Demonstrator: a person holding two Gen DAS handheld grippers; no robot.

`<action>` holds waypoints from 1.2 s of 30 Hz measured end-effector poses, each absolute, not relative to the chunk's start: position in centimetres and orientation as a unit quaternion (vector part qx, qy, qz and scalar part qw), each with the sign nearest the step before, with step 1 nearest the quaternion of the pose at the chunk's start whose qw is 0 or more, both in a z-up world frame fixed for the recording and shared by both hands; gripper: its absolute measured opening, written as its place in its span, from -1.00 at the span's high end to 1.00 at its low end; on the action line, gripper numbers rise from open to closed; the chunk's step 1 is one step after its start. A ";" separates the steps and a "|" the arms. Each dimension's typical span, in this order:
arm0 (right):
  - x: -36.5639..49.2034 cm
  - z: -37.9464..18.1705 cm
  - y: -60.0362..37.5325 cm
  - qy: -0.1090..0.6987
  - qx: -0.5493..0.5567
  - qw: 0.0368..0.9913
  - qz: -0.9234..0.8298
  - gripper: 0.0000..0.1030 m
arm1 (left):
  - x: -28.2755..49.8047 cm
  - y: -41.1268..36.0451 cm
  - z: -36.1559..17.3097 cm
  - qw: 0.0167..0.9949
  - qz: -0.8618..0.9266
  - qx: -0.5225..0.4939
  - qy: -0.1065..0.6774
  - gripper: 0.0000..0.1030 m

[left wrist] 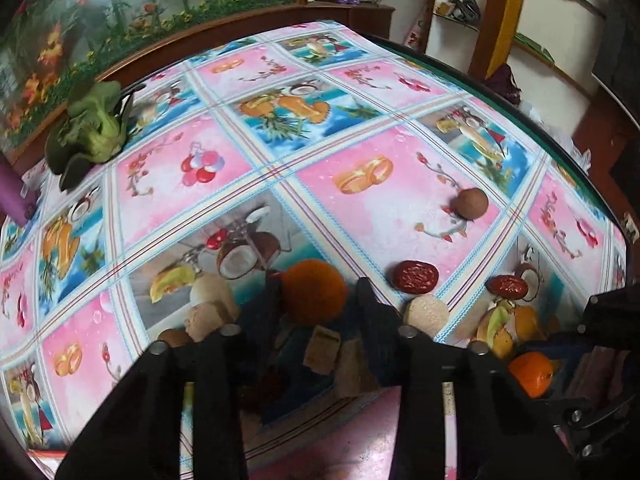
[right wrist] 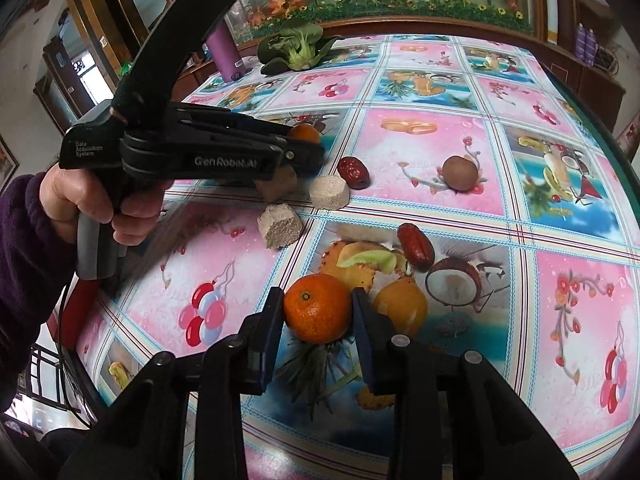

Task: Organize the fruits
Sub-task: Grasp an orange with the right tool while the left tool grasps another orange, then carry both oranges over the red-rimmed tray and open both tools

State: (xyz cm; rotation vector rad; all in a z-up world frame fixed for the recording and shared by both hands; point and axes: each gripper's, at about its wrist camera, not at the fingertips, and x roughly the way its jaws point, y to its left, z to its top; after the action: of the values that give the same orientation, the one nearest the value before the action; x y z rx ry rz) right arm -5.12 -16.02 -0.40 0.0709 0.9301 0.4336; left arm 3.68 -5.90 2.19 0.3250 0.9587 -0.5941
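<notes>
Two mandarins were in play, one per gripper. The right gripper [right wrist: 318, 316] had its jaws bracketing a mandarin [right wrist: 318, 308] that sat on the worktop [right wrist: 420, 184] near its near edge; the fruit lay directly between the pads, stem end up, with the left pad against its side and a thin sliver of gap on the right, so the jaws stood narrow around it but I could not tell whether they were truly clamped. Being round, it offered no long axis to align with.

The left gripper [left wrist: 316, 292] stood further in, towards the left edge, its jaws set either side of a second mandarin [left wrist: 314, 292]. In its own view the fruit filled the space between the pads; whether it was pinched or only straddled was unclear. A hand [right wrist: 86, 204] held that tool's handle.

Counted from the right wrist view: two mandarins, two red dates [right wrist: 353, 173], one brown round fruit [right wrist: 460, 173] well apart towards the right edge, and three pale cork-like blocks [right wrist: 330, 193] clustered beside the left gripper. A leafy green vegetable [right wrist: 298, 50] and a purple cylinder [right wrist: 226, 56] stood at the far edge.

Each hand was plainly nearest its own mandarin, so the coming lift probably turned only on closing squarely across the widest part.
</notes>
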 end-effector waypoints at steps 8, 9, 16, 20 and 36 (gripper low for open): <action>-5.4 0.4 -16.0 0.437 0.048 0.875 0.204 0.38 | 3.1 -5.5 2.5 0.845 -0.263 0.119 0.451 0.37; -5.5 0.7 -16.0 0.433 0.048 0.877 0.204 0.38 | 2.8 -5.2 2.8 0.850 -0.260 0.111 0.445 0.37; -5.3 3.6 -13.1 0.409 0.039 0.882 0.233 0.38 | -1.4 0.2 8.9 0.897 -0.212 0.039 0.386 0.37; -4.7 5.0 -7.9 0.397 0.022 0.874 0.281 0.38 | -6.2 6.7 11.5 0.920 -0.108 0.005 0.376 0.37; -6.8 1.0 12.4 0.443 -0.078 0.804 0.389 0.38 | -16.9 23.3 4.3 0.875 0.137 -0.075 0.458 0.34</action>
State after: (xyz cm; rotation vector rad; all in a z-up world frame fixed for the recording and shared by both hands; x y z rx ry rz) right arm -6.77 12.38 1.05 -0.1667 0.9498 0.8331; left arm -16.93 23.31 4.25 -0.1572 0.9550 0.2860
